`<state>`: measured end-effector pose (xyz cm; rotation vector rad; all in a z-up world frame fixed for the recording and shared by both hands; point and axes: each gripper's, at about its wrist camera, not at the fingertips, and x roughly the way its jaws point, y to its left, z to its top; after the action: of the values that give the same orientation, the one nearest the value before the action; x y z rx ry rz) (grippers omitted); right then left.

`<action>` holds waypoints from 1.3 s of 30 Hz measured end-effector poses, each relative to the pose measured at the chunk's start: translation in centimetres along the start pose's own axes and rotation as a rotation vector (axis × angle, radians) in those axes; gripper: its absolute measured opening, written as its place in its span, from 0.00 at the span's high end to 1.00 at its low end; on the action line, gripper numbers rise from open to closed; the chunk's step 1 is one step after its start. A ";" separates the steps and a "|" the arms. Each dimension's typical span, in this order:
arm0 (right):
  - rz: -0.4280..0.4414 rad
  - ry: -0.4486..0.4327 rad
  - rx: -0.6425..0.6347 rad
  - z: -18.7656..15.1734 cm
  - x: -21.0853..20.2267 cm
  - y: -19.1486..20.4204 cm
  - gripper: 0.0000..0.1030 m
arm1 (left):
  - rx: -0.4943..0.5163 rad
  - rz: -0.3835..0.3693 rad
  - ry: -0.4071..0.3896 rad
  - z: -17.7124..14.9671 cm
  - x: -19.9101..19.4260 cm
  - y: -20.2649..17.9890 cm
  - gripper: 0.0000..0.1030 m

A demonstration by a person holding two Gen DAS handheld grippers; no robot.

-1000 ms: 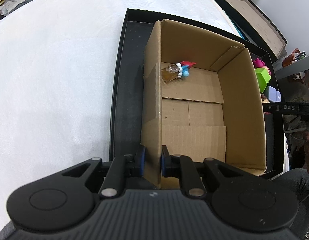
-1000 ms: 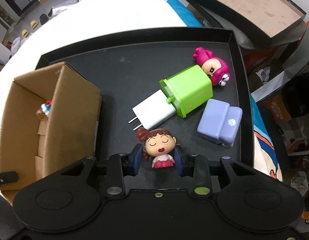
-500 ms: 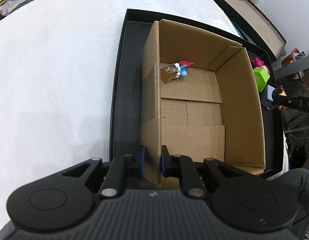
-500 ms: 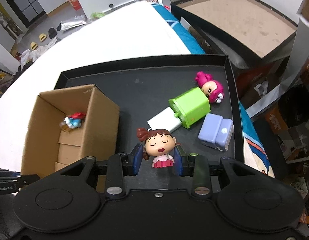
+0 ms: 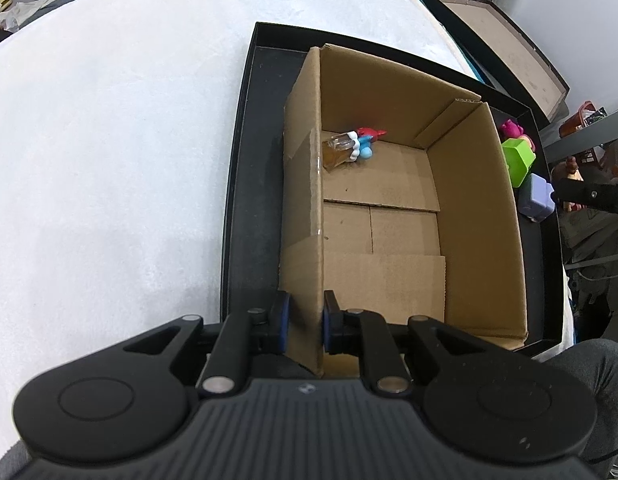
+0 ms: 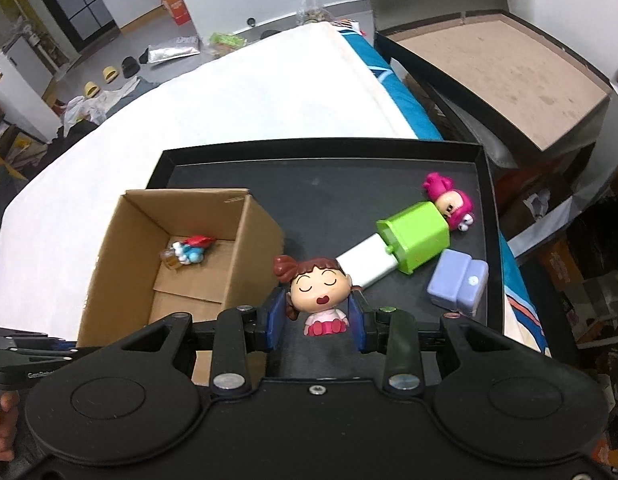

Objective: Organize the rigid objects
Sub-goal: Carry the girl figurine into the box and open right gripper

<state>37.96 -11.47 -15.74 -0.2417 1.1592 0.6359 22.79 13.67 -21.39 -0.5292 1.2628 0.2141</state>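
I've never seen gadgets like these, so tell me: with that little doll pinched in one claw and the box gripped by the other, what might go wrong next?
The right claw squeezes only the doll at its round head, so it might twist or slip out. The left claw holds just one thin wall of the cardboard box, which could bend or tip. A dropped doll might land on the black tray instead.

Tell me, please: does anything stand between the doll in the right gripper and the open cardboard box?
Nothing visible. The doll is beside the box, whose top is open. Only its near wall must be cleared.
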 end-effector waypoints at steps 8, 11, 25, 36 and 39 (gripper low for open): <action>0.001 -0.006 -0.034 1.0 -0.2 2.0 0.68 | -0.002 -0.013 -0.006 -0.1 -0.1 0.4 0.85; 0.000 0.001 -0.050 1.4 0.0 3.1 0.68 | -0.006 -0.022 -0.008 -0.1 -0.1 0.5 0.85; -0.030 0.046 -0.158 2.9 1.8 7.8 0.68 | -0.016 -0.055 -0.011 -0.2 -0.1 1.3 0.85; -0.049 0.089 -0.240 3.8 4.1 11.6 0.68 | -0.023 -0.073 -0.019 -0.2 -0.1 1.6 0.85; -0.059 0.094 -0.240 4.1 4.8 12.1 0.67 | -0.023 -0.077 -0.019 -0.3 -0.1 1.7 0.85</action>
<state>35.29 1.84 -16.78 -0.5126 1.1611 0.7178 21.75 15.05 -21.76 -0.5927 1.2202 0.1689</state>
